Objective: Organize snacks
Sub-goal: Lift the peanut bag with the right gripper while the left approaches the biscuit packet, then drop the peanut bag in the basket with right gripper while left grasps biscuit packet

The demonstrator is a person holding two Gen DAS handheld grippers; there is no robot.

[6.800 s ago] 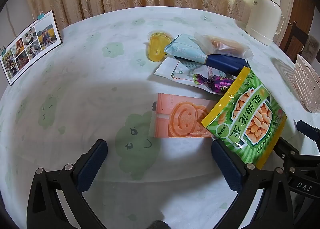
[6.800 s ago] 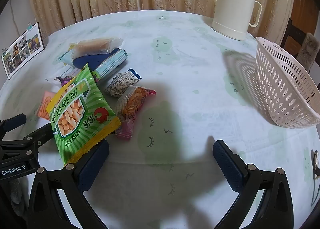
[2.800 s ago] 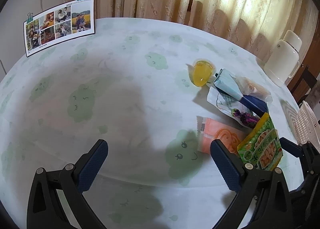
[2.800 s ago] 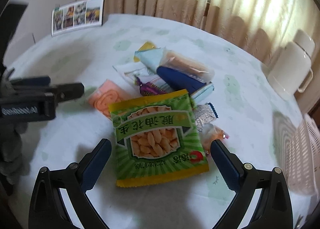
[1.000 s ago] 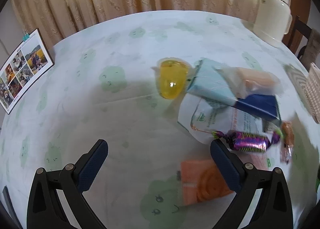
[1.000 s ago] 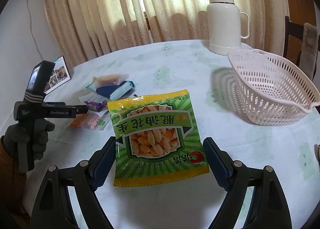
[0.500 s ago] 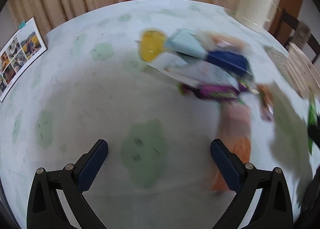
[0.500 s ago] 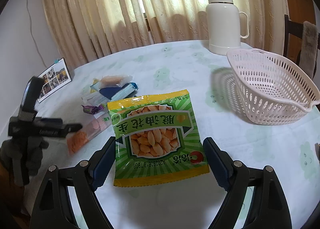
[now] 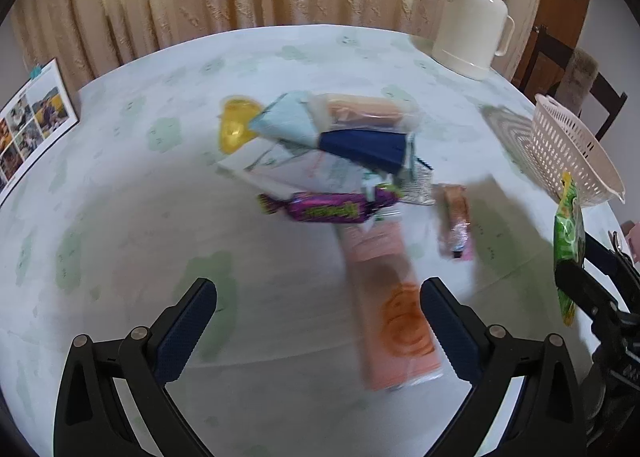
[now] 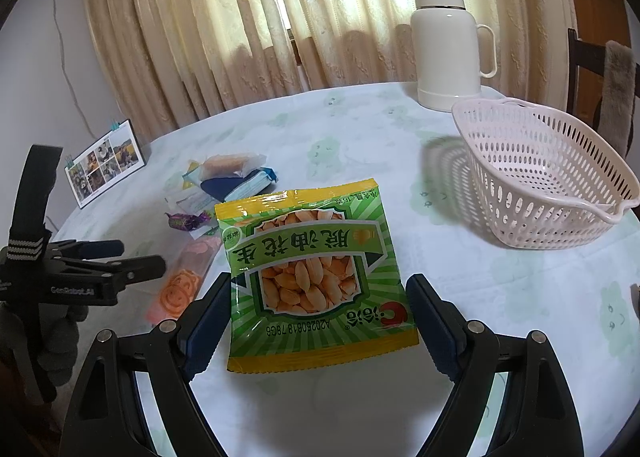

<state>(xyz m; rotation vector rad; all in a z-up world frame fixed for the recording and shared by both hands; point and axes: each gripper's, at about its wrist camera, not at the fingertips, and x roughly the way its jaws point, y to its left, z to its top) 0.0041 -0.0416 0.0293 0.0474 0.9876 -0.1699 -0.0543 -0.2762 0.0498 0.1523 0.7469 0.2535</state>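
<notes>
Right gripper (image 10: 318, 317) clamps peanut bag (image 10: 314, 273) aloft, basket (image 10: 540, 177) ahead-right likely its destination; left gripper (image 9: 318, 321) gapes empty above orange packet (image 9: 390, 309).

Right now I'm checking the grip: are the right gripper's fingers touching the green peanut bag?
Touching. The right wrist view shows the green peanut bag held off the table, with the right gripper closed on its sides, both fingers pressed to the bag's edges.

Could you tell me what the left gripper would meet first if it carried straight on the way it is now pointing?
Probably the purple candy at the near edge of the snack pile; the left gripper is open and aimed that way. The orange smiley packet lies just right of that line. The picture is blurred, so depth is uncertain.
</notes>
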